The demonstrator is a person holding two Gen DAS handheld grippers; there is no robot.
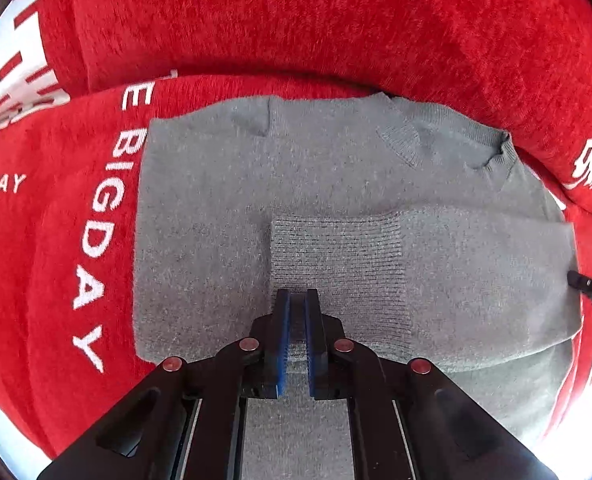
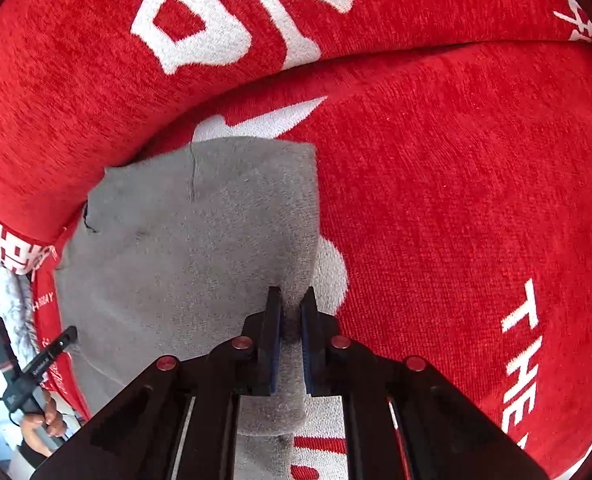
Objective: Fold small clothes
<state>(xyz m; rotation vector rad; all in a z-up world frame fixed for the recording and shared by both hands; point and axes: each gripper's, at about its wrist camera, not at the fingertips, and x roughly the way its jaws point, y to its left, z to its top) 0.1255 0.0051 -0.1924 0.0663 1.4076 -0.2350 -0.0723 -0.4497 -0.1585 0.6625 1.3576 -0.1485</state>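
While both hands work over the sofa, status as follows:

garment: grey knit sweater (image 1: 336, 184) lies flat on a red sofa cover (image 1: 336, 20) with white lettering, collar toward the backrest.
fold state: one sleeve is laid across the body, its ribbed cuff (image 1: 336, 264) near the middle; side edges look turned in to a rough rectangle.
left gripper (image 1: 297, 300): jaws nearly closed, tips on the ribbed cuff; fabric sits in the narrow gap, looks pinched.
right gripper (image 2: 291, 300): jaws nearly closed over the sweater's right edge; grey fabric between the pads, looks pinched, though the contact is hard to confirm.
other: a hand (image 2: 41, 420) holding the left tool shows at the lower left of the right wrist view.
progress: my read is about halfway; sleeves in.
left to do: lengthwise fold of hem toward collar, then smoothing.
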